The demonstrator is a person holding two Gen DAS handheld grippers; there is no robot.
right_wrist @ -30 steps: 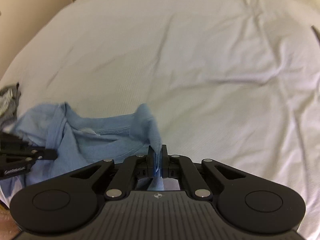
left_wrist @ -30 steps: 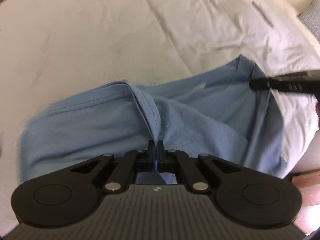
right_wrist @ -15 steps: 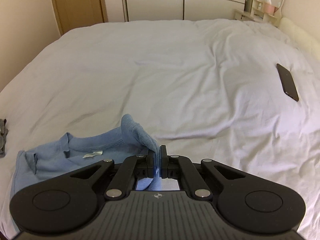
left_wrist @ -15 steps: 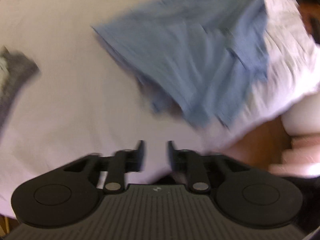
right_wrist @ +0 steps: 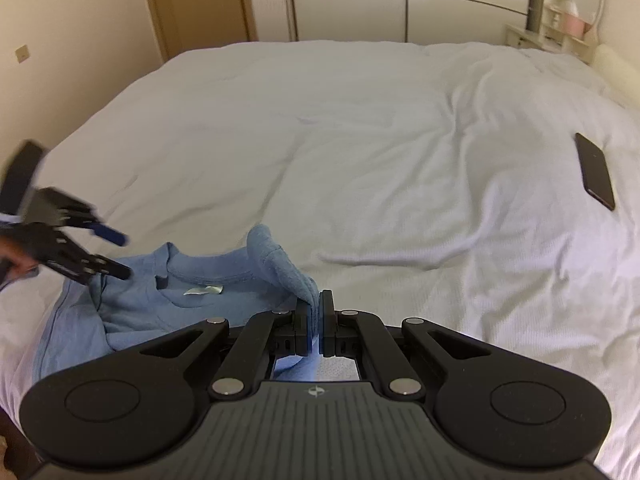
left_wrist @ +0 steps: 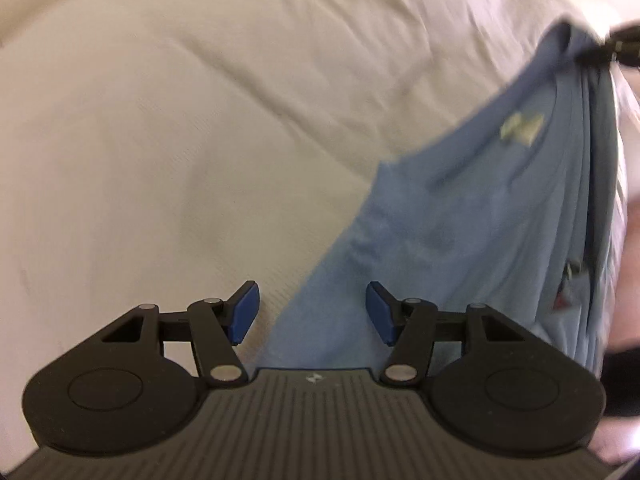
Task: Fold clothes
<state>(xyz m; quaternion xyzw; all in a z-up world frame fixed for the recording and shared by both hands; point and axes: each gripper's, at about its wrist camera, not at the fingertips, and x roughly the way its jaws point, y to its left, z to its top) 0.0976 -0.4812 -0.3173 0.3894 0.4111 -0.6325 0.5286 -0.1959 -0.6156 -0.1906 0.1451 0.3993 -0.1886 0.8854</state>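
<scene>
I see a light blue cotton T-shirt (right_wrist: 168,312) lying crumpled on the bed's near corner, neck label up.

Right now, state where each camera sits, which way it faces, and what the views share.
Left wrist: on the left tongs, open, looking down at the white bed cover.
Right wrist: on the right tongs, shut on the light blue cotton T-shirt, facing the far wardrobe; the left tongs show at left.
Shared: T-shirt, bed cover.

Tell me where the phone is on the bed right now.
The phone shows only in the right wrist view, lying flat on the white bedcover at the far right, well clear of the blue shirt at lower left.
</scene>
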